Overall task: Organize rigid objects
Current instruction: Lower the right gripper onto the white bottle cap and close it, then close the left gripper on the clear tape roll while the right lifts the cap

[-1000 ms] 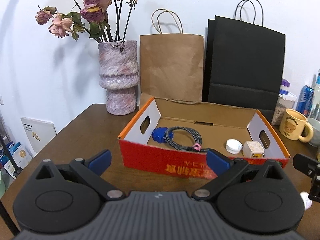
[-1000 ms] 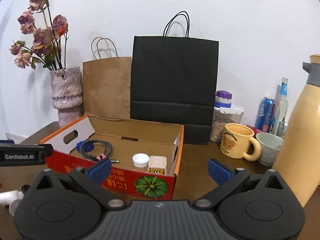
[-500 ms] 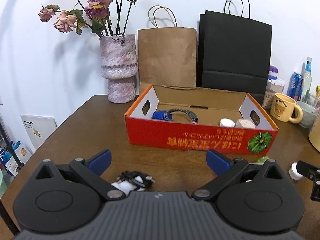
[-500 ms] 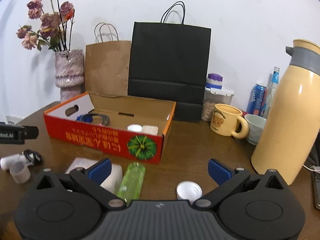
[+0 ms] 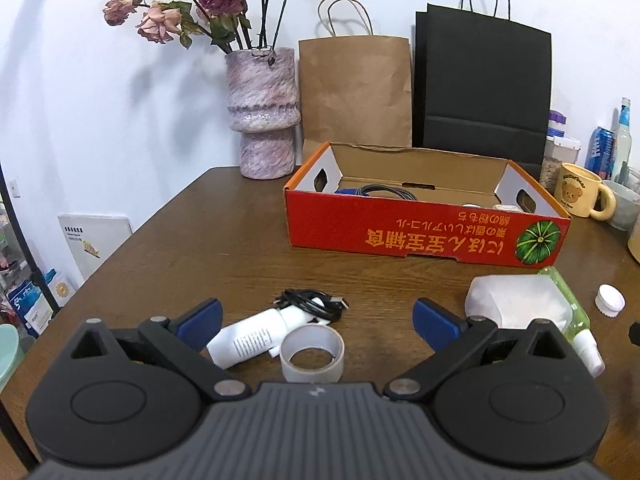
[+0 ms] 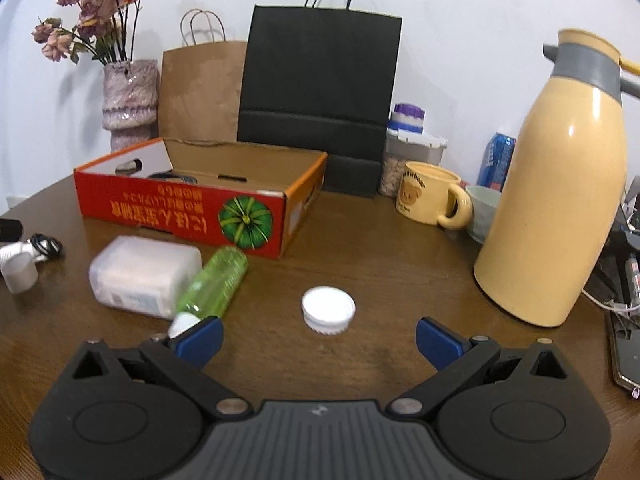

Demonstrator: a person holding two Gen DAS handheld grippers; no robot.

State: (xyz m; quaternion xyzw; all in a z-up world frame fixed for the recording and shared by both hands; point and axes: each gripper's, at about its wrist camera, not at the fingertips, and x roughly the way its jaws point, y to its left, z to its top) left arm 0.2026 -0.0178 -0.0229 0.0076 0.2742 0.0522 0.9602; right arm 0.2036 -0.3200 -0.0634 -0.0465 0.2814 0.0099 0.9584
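A red cardboard box (image 5: 424, 236) (image 6: 180, 212) stands open on the brown table, with a coiled cable (image 5: 384, 192) and small white items inside. My left gripper (image 5: 316, 318) is open low over the table; a tape ring (image 5: 312, 354), a white tube (image 5: 250, 340) and a black cable (image 5: 316, 304) lie between its fingers. My right gripper (image 6: 318, 338) is open, with a white bottle cap (image 6: 328, 310) just ahead of it. A white plastic case (image 6: 146, 276) (image 5: 516, 300) and a green bottle (image 6: 214, 284) (image 5: 572, 312) lie in front of the box.
Behind the box stand a vase of dried roses (image 5: 262, 112), a brown paper bag (image 5: 354, 92) and a black paper bag (image 6: 320, 100). At the right are a yellow mug (image 6: 434, 198), a bowl (image 6: 482, 212), a tall cream flask (image 6: 560, 196), a soda can (image 6: 498, 166) and a food jar (image 6: 408, 148).
Both grippers have drawn back from the box and come down toward the table's near side. The loose items in front of the box have come into view. Both stay open.
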